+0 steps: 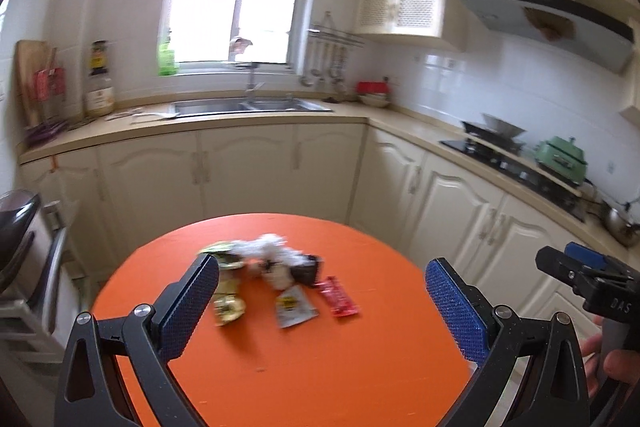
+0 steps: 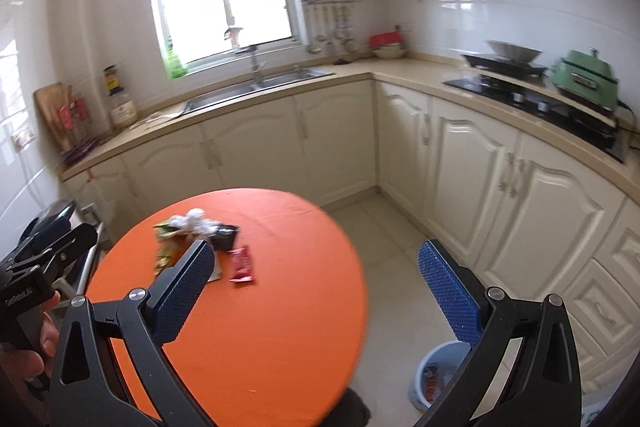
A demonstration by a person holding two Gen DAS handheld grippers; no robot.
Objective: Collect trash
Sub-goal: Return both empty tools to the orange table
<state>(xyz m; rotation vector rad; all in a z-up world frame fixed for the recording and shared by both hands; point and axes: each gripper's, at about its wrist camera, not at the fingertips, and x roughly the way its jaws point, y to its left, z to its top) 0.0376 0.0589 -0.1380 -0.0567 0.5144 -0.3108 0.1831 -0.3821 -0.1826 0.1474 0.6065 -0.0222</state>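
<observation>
Left wrist view: the left gripper (image 1: 320, 303) hangs above the round orange table (image 1: 304, 367), its two blue-padded fingers (image 1: 192, 307) spread wide with nothing between them. Straight ahead of the fingertips, toward the far side of the table, lies the trash in a loose heap. A crumpled white wad (image 1: 268, 247) sits at the far end, with a black wrapper (image 1: 306, 269) just beside it. A green-and-yellow packet (image 1: 224, 255) lies partly behind the left finger's tip, and a second yellow packet (image 1: 229, 309) rests close beside that finger's pad. Between the fingers and nearer the middle sit a grey sachet (image 1: 294, 307) and a red sachet (image 1: 339, 297), side by side and flat on the tabletop. Off past the right finger, the right gripper (image 1: 576, 263) pokes in at the edge, with a hand (image 1: 612, 363) wrapped round its grip.

Over to the right wrist view: this one's fingers (image 2: 448, 295) are spread wide too, empty. Its left finger overlaps the near edge of the heap, hiding most of the grey sachet; the red sachet lies just right of that fingertip. Its right finger hangs out over the tiled floor, off the table's edge. Below that finger stands a pale blue bin (image 2: 434, 379) on the floor, with some red-and-white wrappers already inside.
</observation>
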